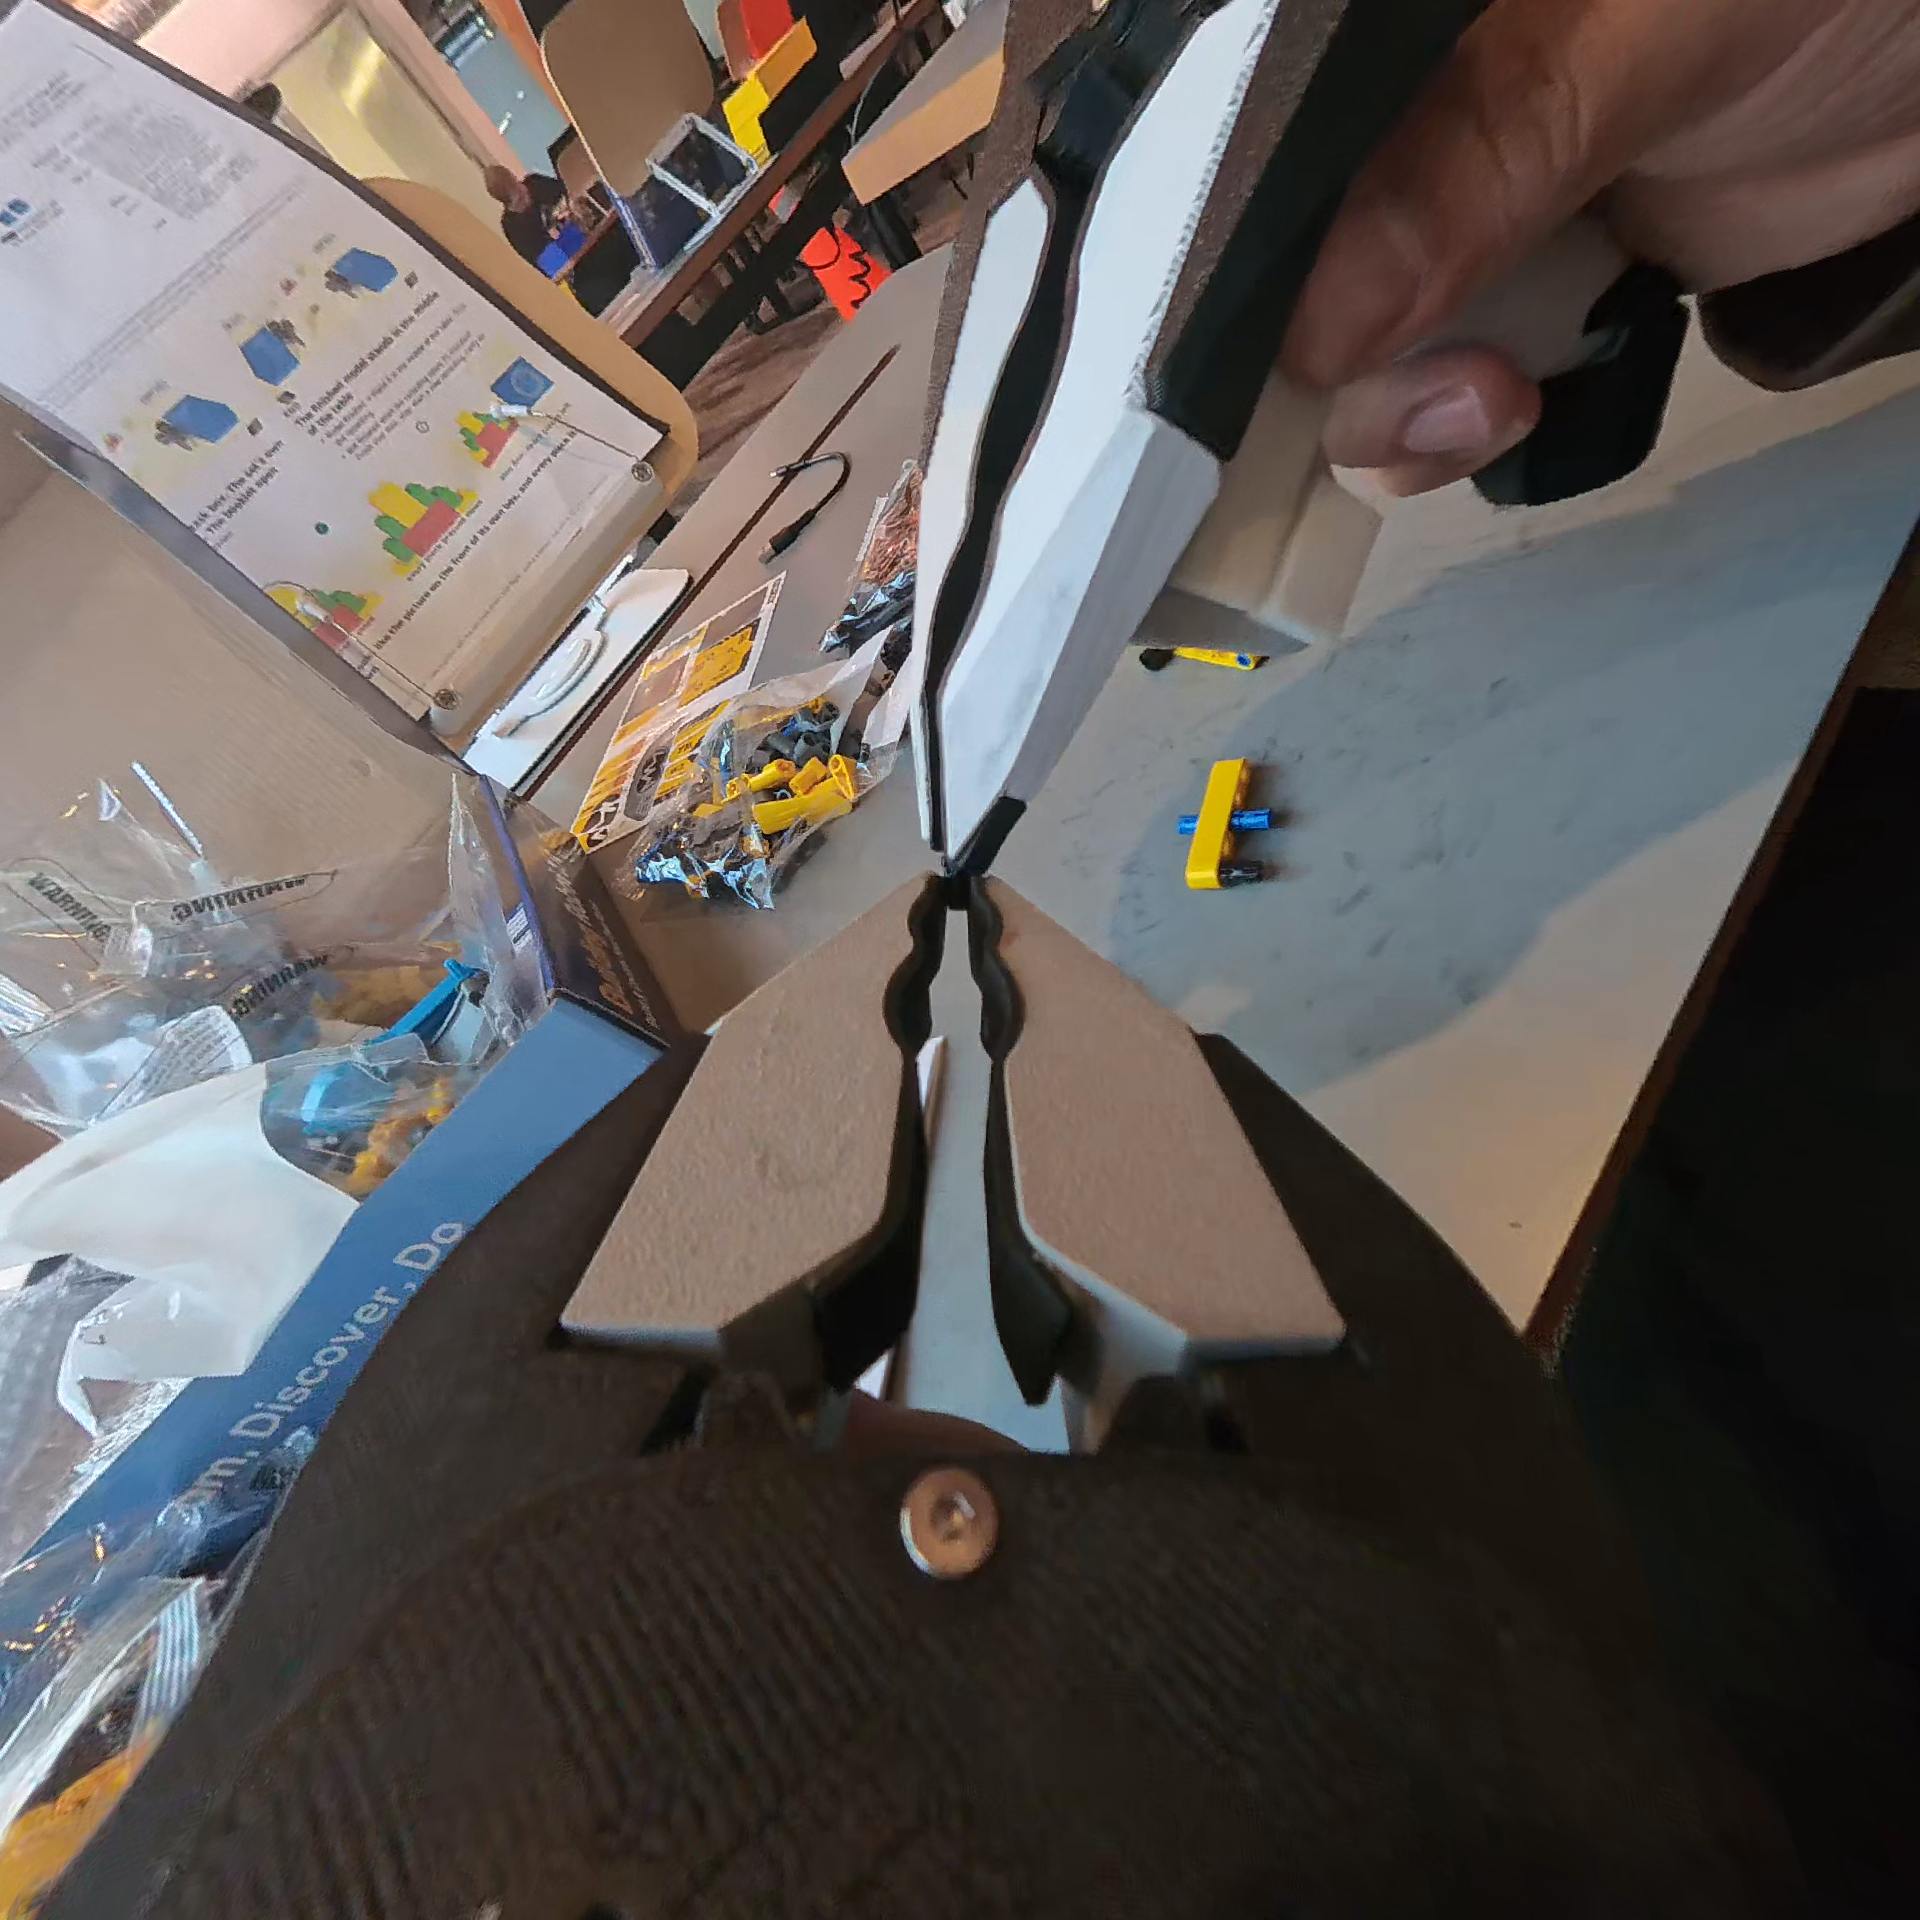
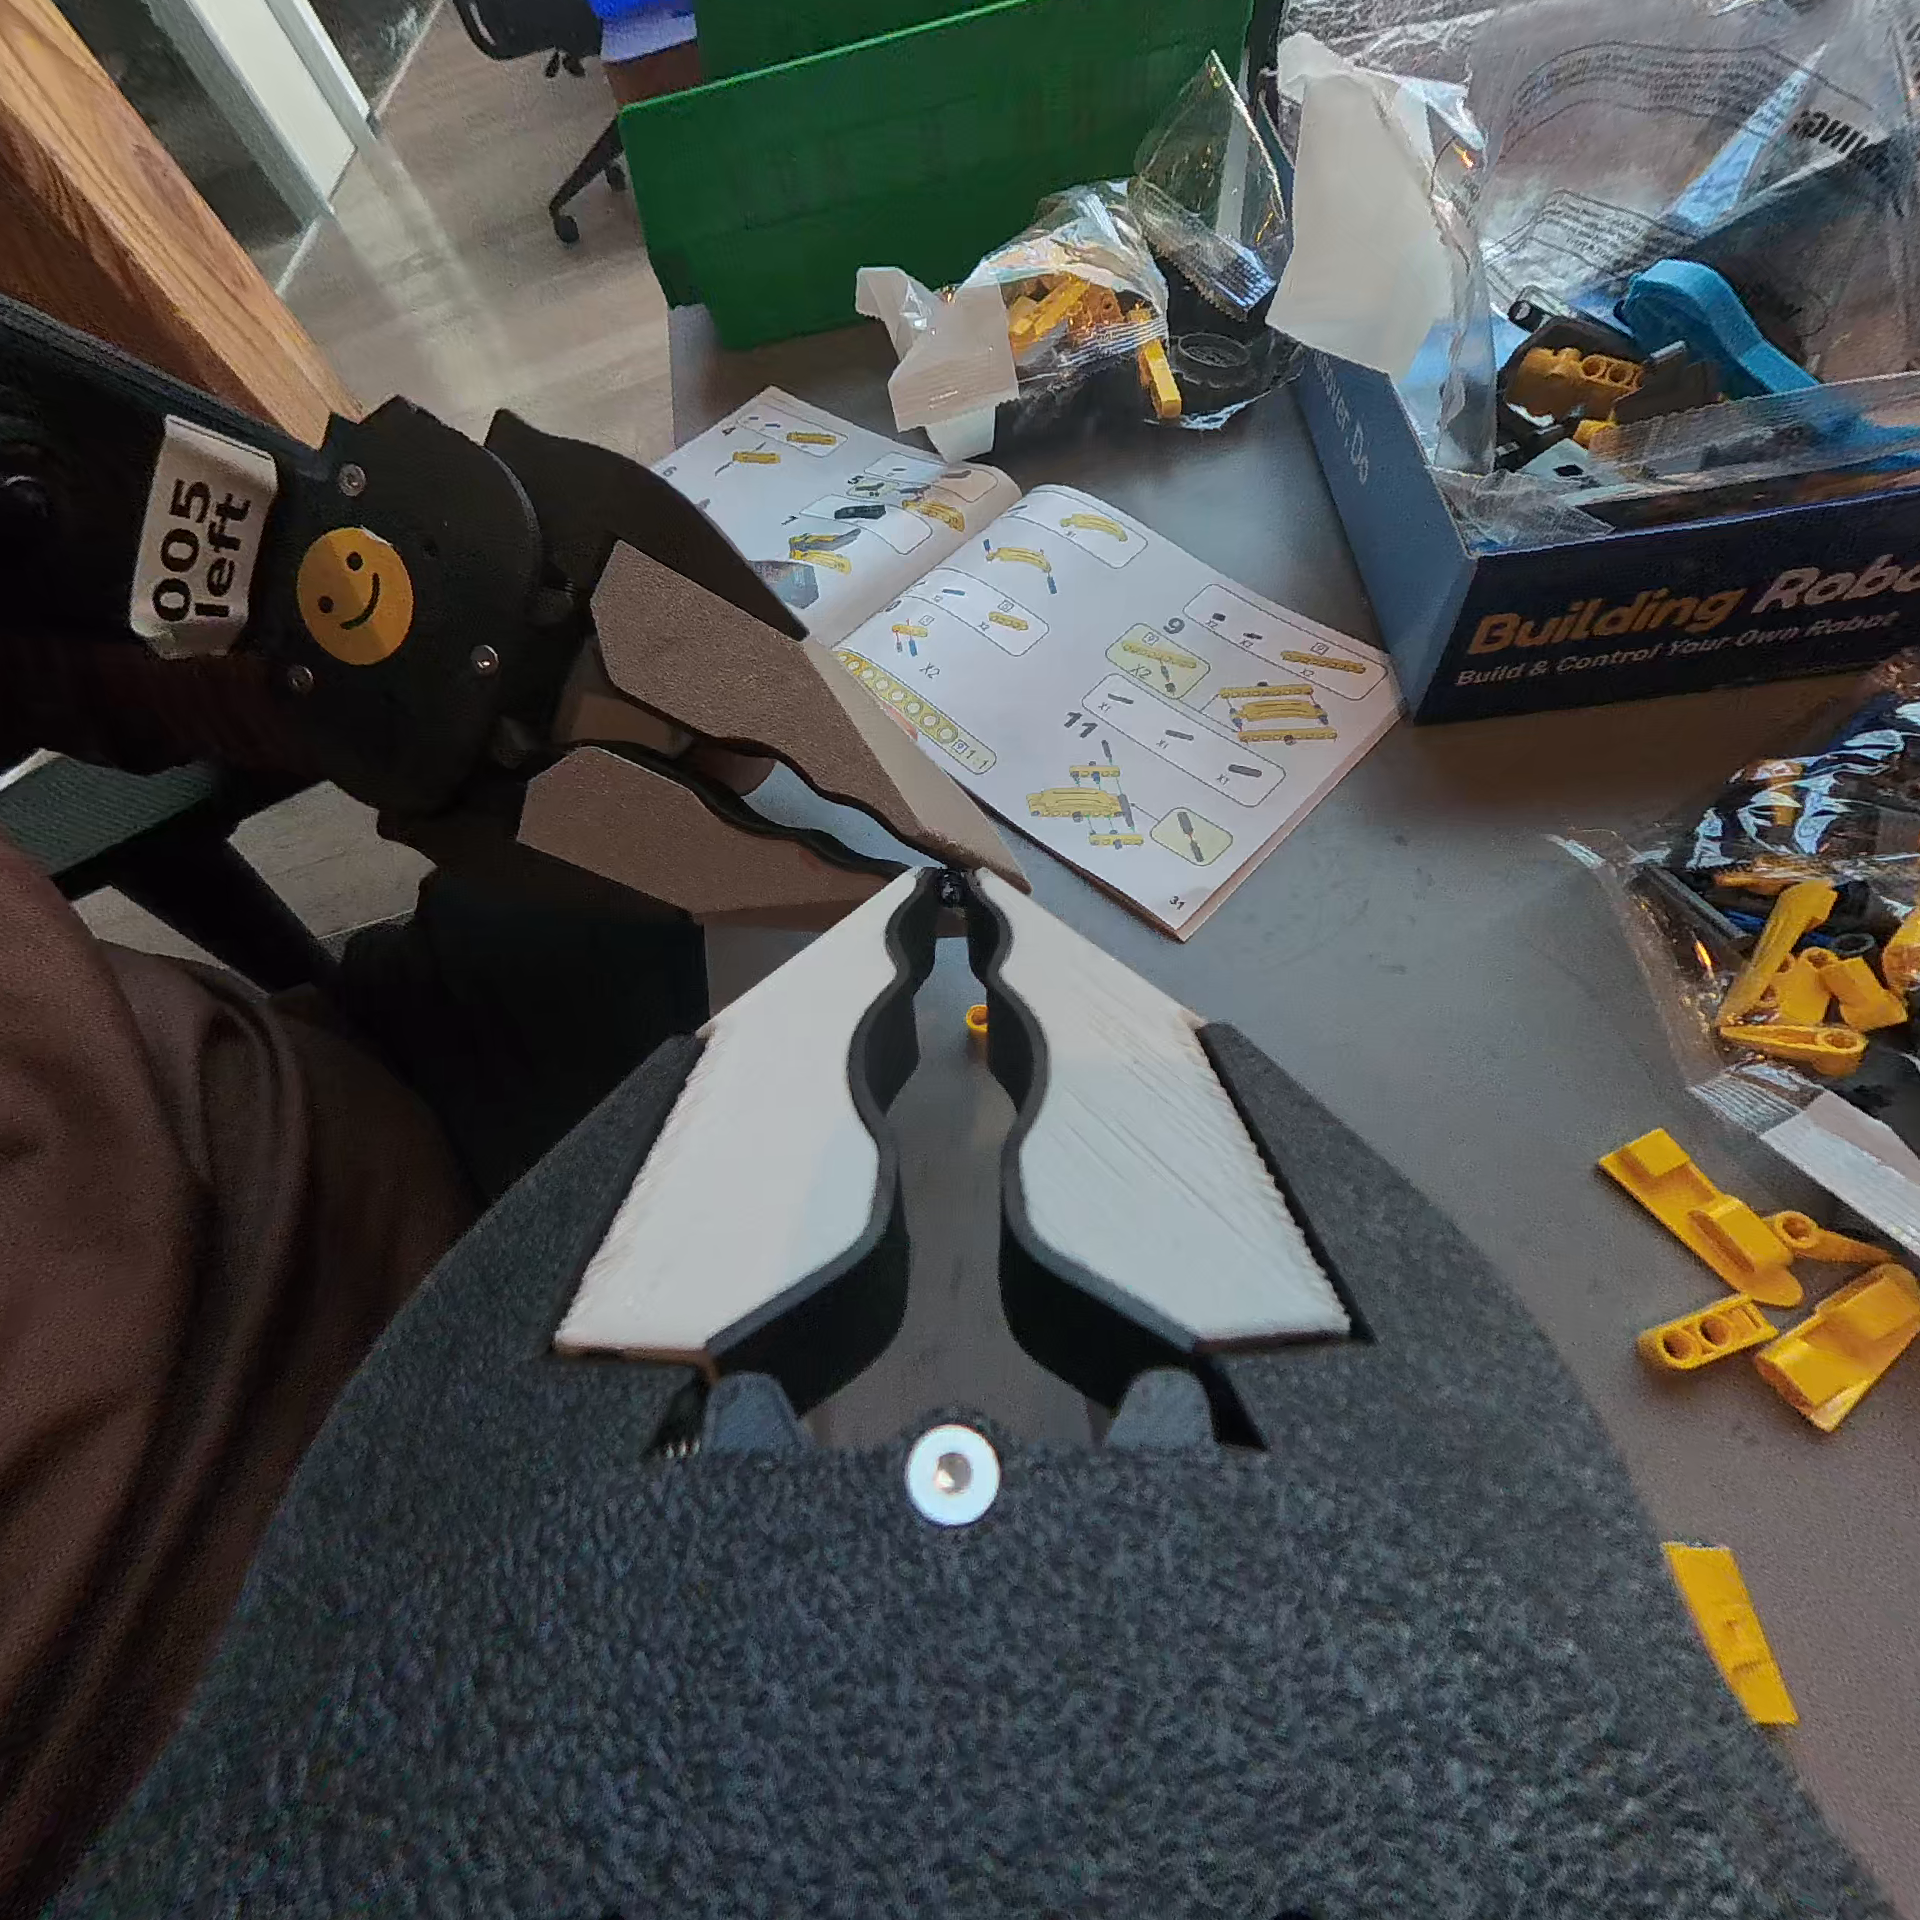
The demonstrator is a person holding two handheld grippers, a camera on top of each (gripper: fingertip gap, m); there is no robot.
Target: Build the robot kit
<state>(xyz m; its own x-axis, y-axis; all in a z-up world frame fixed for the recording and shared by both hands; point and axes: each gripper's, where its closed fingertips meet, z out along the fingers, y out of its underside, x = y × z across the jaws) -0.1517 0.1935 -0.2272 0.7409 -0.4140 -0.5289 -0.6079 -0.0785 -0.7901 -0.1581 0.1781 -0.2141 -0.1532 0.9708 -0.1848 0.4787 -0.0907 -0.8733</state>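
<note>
- Left claw point(image 1: 957, 902), seen from the left wrist view, has its tips pinched together on a small black piece point(image 1: 954, 889), tip to tip with the right claw point(image 1: 961, 847); a yellow beam point(image 1: 1218, 826) with blue pins lies on the counter point(image 1: 1455, 831) nearby.
- Right wrist view: right claw point(image 2: 948, 891) is clamped on the same small black piece point(image 2: 949, 886), above an open instruction booklet point(image 2: 1039, 665); a blue box point(image 2: 1621, 582) and loose yellow parts point(image 2: 1766, 1288) lie to the right.

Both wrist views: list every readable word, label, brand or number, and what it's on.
I won't quote any writing. These bear it:
Blue box: large legible print on its side.
Open instruction booklet: legible step numbers.
White tag on the left claw: legible.
Clear plastic bags: black print, legible.
Standing instruction sheet: mostly too small.
Yellow-black sticker sheet: too blurred.
</note>
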